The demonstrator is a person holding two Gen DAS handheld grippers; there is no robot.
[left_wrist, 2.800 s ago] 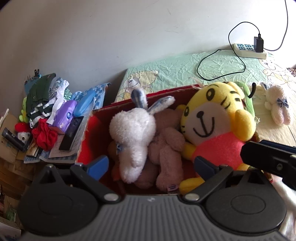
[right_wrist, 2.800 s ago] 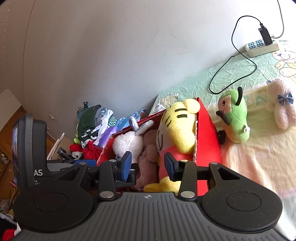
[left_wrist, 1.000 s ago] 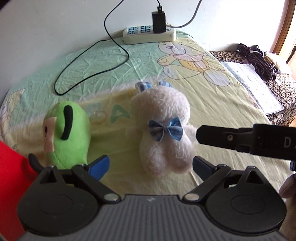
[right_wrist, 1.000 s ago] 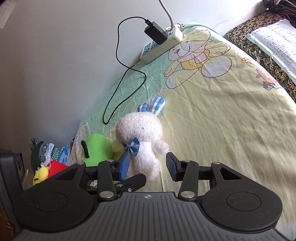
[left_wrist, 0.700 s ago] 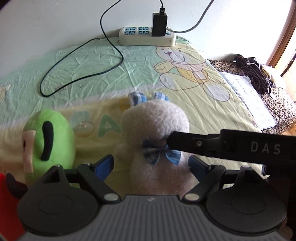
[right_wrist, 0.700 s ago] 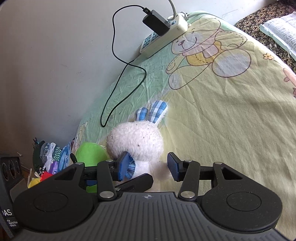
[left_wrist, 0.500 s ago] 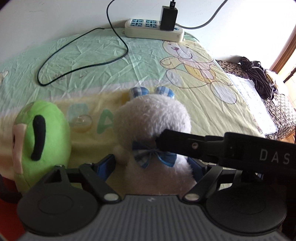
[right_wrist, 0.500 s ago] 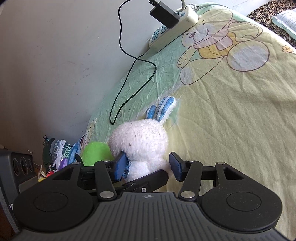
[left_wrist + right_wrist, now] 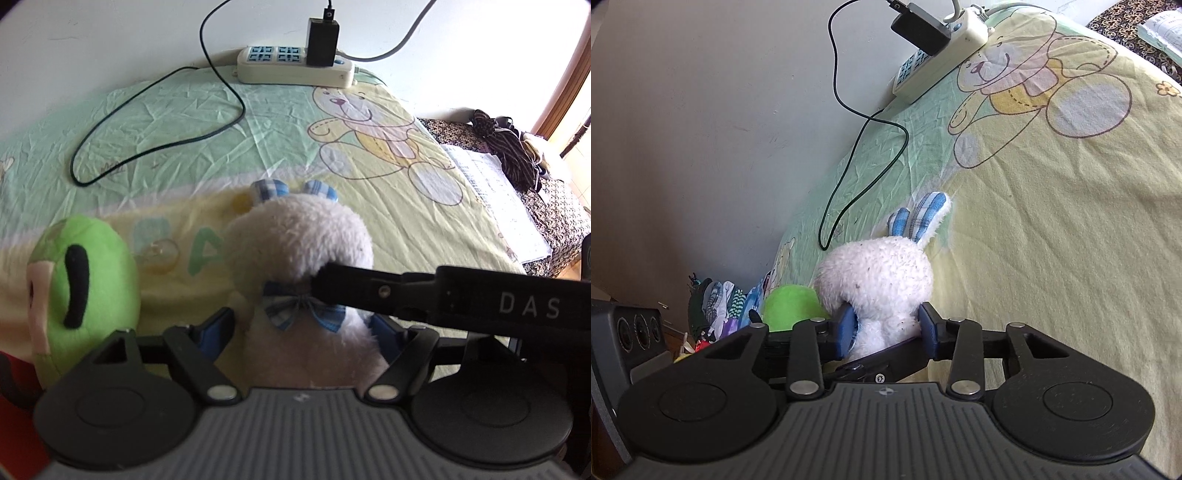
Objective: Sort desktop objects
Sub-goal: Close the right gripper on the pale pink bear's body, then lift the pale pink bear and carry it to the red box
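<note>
A white plush bunny (image 9: 299, 240) with a blue plaid bow and plaid ears lies on the yellow-green bedsheet (image 9: 369, 177). My left gripper (image 9: 304, 330) is open, its blue pads on either side of the bunny's body. In the right wrist view, my right gripper (image 9: 886, 326) has its pads pressed into the fur below the bunny's head (image 9: 875, 280). One of its black fingers (image 9: 369, 291) crosses in from the right over the bow. A green plush toy (image 9: 81, 280) lies just left of the bunny.
A white power strip (image 9: 295, 68) with a black charger and a looping cable lies along the wall. A corner of the red box (image 9: 14, 417) shows at bottom left. Papers (image 9: 495, 199) and a dark cord bundle (image 9: 506, 147) lie right of the sheet. Clothes (image 9: 716, 306) are piled far left.
Both grippers swung from the red box of plush toys to the bunny and closed in on it. The right gripper's pads have narrowed onto its neck; the left fingers now straddle its body.
</note>
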